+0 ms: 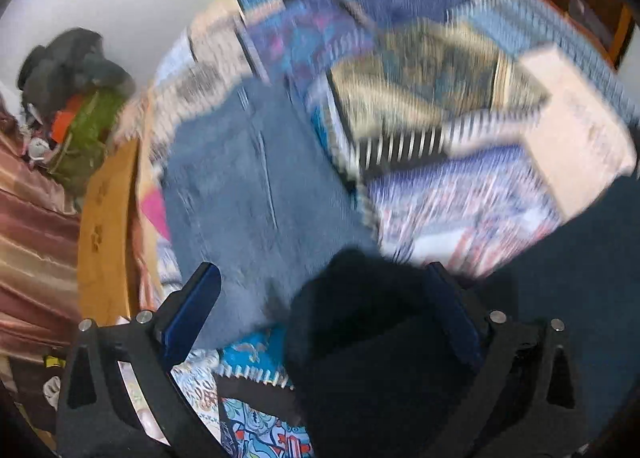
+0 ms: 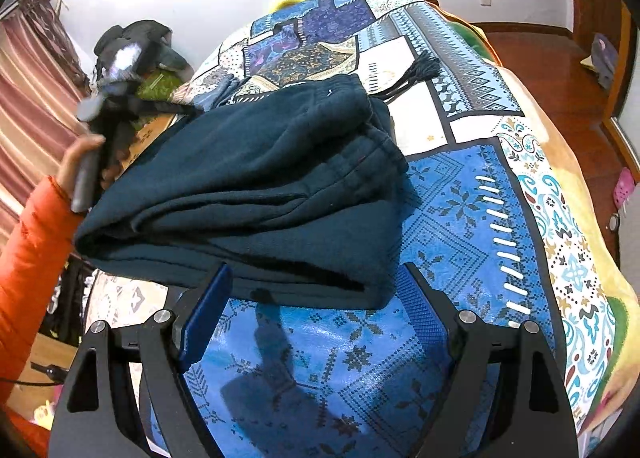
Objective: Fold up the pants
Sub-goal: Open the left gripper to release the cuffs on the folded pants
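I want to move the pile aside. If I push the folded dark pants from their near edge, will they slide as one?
Probably not: the folded dark pants look thick and soft, so layers may shear. The patterned blanket beneath may bunch too.

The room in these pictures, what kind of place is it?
Most likely a home bedroom: folded dark pants lie on a bed's patterned blanket, with striped curtains and wooden floor around.

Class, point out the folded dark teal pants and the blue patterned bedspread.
Folded dark teal pants point(image 2: 248, 186), right wrist view, on the top layer's middle.
Blue patterned bedspread point(image 2: 452, 210), right wrist view, on bare blue patch beside pants.
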Available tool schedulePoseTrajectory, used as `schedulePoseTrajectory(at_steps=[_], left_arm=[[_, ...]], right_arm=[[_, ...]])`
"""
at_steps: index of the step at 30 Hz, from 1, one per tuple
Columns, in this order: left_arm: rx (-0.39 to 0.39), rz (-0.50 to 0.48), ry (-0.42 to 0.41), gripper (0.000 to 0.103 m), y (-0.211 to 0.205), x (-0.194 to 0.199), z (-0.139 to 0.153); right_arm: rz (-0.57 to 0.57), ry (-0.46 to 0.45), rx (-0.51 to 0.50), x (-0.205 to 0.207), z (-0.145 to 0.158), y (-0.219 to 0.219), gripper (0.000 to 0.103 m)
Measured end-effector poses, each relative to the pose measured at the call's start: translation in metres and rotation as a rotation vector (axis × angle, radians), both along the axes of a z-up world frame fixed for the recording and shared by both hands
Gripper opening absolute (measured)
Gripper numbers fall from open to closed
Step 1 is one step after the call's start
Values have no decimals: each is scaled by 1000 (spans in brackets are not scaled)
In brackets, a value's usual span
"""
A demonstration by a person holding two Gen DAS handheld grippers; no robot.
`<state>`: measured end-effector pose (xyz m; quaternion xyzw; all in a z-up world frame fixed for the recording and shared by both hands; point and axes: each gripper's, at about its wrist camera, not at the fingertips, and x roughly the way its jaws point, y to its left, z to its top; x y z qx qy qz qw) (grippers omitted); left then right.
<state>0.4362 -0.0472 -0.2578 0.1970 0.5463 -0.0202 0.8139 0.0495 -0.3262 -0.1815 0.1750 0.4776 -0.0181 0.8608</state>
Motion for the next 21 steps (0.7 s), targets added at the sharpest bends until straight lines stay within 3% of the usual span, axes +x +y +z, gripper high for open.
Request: schedulePoseTrajectory(at_steps=[3, 15, 21], left_arm=[[-83, 12, -37, 102, 21, -14, -2], [-202, 173, -48, 103, 89, -116, 13], [-198, 146, -99, 103, 81, -178, 30]], right_arm=[[8, -1, -19, 2, 3, 3, 82], [45, -57, -60, 8, 22, 18, 82], [82, -89, -44, 15, 27, 32, 82]])
